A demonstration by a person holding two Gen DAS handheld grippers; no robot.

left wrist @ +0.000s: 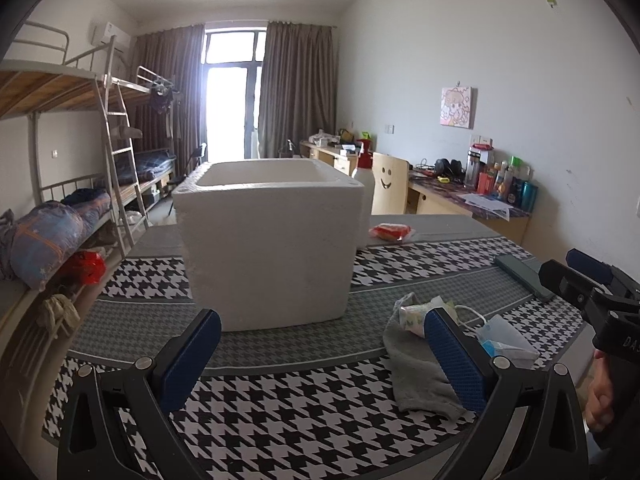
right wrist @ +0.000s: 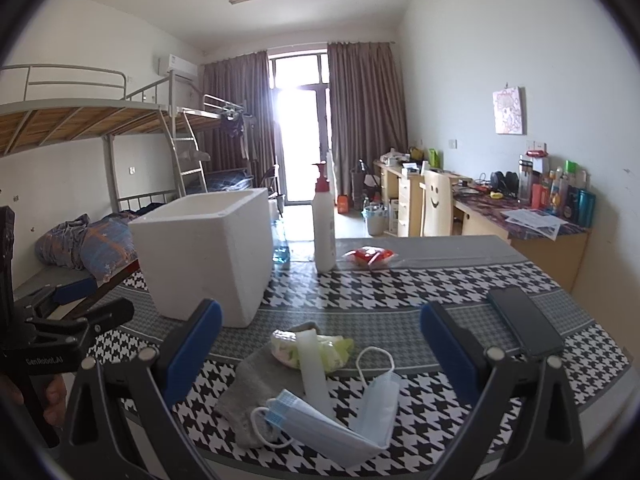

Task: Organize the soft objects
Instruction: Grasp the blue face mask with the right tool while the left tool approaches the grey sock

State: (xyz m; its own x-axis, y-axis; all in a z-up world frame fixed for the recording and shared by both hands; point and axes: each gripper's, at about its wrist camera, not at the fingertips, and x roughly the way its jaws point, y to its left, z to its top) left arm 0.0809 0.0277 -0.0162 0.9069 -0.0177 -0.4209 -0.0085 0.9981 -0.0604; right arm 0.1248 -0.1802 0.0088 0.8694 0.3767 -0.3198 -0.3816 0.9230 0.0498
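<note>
A: Right wrist view: right gripper [right wrist: 320, 330] jaws wide, empty. Soft pile – blue masks [right wrist: 340, 416], gray sock [right wrist: 250, 390] – lies on the tablecloth [right wrist: 420, 292] just below/between the fingers.
B: Handling?
A: Probably light, floppy; pinch a mask mid-fold, not the ear loop. Foam box [right wrist: 208, 256] sits front-left. Left gripper [left wrist: 320, 340] also wide, facing the box.

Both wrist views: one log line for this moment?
left: open, empty | right: open, above masks, sock | foam box: upright
</note>
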